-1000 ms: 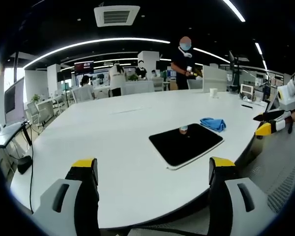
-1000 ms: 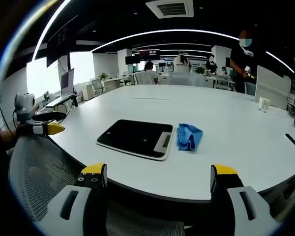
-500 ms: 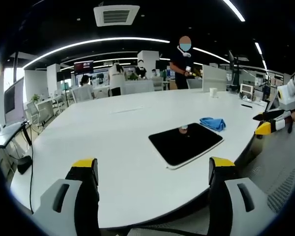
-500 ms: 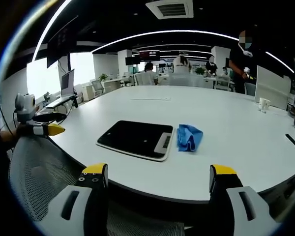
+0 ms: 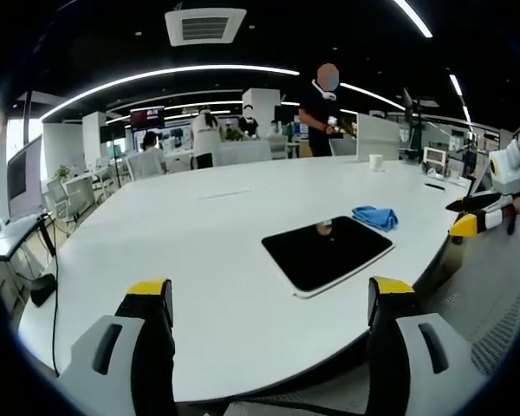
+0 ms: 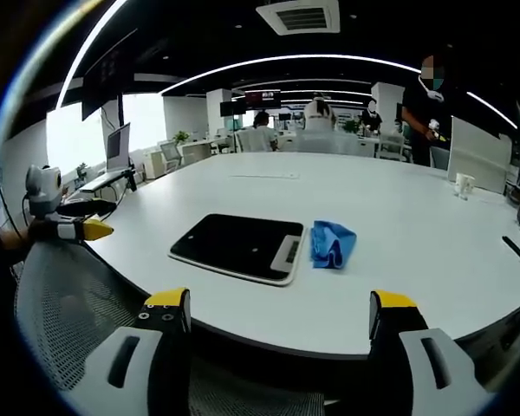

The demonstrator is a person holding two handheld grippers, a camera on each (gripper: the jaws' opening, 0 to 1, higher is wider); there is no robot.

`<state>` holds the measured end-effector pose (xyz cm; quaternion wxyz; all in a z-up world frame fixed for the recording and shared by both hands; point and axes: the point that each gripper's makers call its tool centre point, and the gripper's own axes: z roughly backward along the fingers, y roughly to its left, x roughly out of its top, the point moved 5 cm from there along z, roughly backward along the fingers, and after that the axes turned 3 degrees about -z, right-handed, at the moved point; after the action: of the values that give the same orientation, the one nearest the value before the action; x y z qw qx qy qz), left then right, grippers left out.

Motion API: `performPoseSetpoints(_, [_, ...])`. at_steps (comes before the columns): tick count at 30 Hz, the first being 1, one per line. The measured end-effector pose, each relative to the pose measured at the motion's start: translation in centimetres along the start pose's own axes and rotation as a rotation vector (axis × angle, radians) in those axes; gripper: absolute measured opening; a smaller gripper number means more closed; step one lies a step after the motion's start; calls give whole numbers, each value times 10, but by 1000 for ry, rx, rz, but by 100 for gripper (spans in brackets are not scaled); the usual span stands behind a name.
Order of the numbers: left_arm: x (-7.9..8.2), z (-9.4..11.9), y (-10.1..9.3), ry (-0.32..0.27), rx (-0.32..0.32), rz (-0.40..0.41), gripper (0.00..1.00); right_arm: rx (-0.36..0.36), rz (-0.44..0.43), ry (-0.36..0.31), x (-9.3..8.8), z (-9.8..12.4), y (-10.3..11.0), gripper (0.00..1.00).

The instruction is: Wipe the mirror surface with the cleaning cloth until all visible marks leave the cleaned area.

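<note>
A flat dark mirror (image 5: 327, 253) with a white rim lies on the white table (image 5: 217, 251), near its edge. A crumpled blue cloth (image 5: 374, 217) rests just beyond the mirror's far corner, touching nothing else. In the right gripper view the mirror (image 6: 239, 244) lies left of the cloth (image 6: 332, 243). My left gripper (image 5: 271, 295) stands open, well short of the table edge, with nothing between its jaws. My right gripper (image 6: 277, 305) is open too, off the table's near edge. The right gripper (image 5: 475, 218) shows at the far right of the left gripper view, and the left gripper (image 6: 74, 224) at the left of the right gripper view.
A mesh office chair (image 6: 69, 321) sits under the table edge below me. A white cup (image 5: 376, 162) and a small dark item (image 5: 435, 186) stand on the far side of the table (image 6: 399, 260). A person in dark clothes (image 5: 322, 113) stands beyond the table; others sit at desks behind.
</note>
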<state>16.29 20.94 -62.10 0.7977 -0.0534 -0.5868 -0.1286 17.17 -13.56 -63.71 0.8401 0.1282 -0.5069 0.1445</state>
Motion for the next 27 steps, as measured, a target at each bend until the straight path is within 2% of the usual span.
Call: performPoseSetpoints(27, [-2, 0, 0, 15, -5, 0, 91, 12, 1, 13, -1, -1, 2, 83])
